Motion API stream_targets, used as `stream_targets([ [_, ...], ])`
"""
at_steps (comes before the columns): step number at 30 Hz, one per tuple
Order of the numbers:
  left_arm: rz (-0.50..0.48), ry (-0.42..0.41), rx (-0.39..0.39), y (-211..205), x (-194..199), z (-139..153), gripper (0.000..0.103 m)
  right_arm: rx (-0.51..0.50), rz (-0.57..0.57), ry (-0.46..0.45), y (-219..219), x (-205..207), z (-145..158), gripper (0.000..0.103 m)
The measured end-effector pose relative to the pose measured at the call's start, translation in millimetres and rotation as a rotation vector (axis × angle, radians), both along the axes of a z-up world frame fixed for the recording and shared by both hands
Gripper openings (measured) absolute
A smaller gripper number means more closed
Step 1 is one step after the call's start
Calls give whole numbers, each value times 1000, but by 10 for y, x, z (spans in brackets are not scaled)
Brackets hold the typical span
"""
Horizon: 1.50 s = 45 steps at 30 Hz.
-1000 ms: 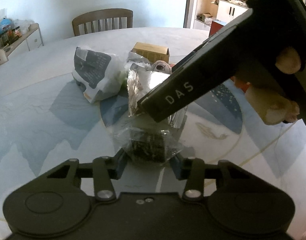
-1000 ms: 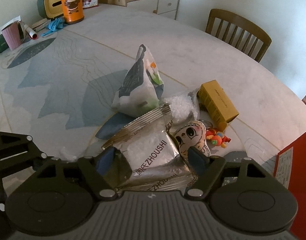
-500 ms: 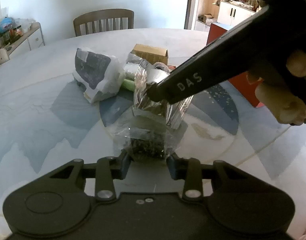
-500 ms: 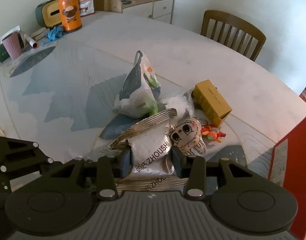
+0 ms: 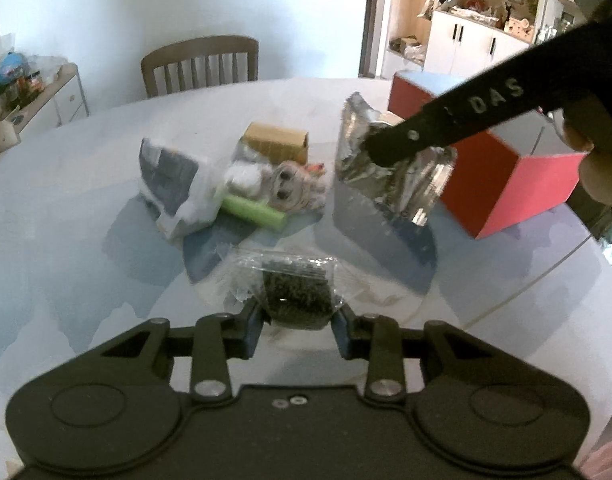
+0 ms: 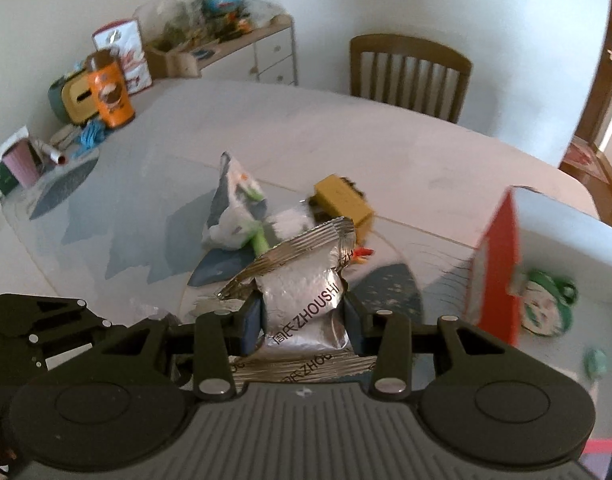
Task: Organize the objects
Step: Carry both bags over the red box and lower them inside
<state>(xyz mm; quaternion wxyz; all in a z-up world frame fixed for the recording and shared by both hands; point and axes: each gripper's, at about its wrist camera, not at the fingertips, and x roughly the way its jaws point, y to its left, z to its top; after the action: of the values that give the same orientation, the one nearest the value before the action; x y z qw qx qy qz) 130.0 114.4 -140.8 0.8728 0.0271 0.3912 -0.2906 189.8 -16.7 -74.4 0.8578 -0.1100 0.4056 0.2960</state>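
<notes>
Two pouches pinched, foil one lifted clear toward the red box.

Nearest, between the fingers of the left gripper [image 5: 297,322]: clear packet of dark bits [image 5: 295,296], pinched by crinkly film, low at the table [image 5: 65,264]; likely to slide out or tear if tugged. Between the fingers of the right gripper [image 6: 302,322]: silver foil pouch [image 6: 301,280], clamped mid-body, puffed and slick, so liable to squirm loose or crush. Just beyond the right fingertips and to their right: red box [image 6: 494,280], open, small items inside; risk of clipping its rim. Farther ahead: white bag [image 5: 177,184], green tube [image 5: 253,212], plush toy [image 5: 285,184], yellow carton [image 5: 277,142]. Against half a second back: foil pouch raised off the pile, swung toward the box; left pinch unchanged.
</notes>
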Motion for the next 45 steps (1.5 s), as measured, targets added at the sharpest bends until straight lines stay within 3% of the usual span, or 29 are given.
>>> stream_targets([
  [13, -93, -47, -45, -526, -5, 705, 35, 87, -115, -38, -889, -99, 436, 42],
  [22, -166, -102, -34, -1084, 10, 1034, 35, 134, -200, -52, -1585, -33, 579, 42],
  [37, -227, -109, -33, -1970, 102, 1256, 35, 133, -345, -76, -2664, 270, 618, 42],
  [45, -246, -42, -21, -2412, 255, 1200, 35, 126, -374, -66, -2986, 557, 567, 42],
])
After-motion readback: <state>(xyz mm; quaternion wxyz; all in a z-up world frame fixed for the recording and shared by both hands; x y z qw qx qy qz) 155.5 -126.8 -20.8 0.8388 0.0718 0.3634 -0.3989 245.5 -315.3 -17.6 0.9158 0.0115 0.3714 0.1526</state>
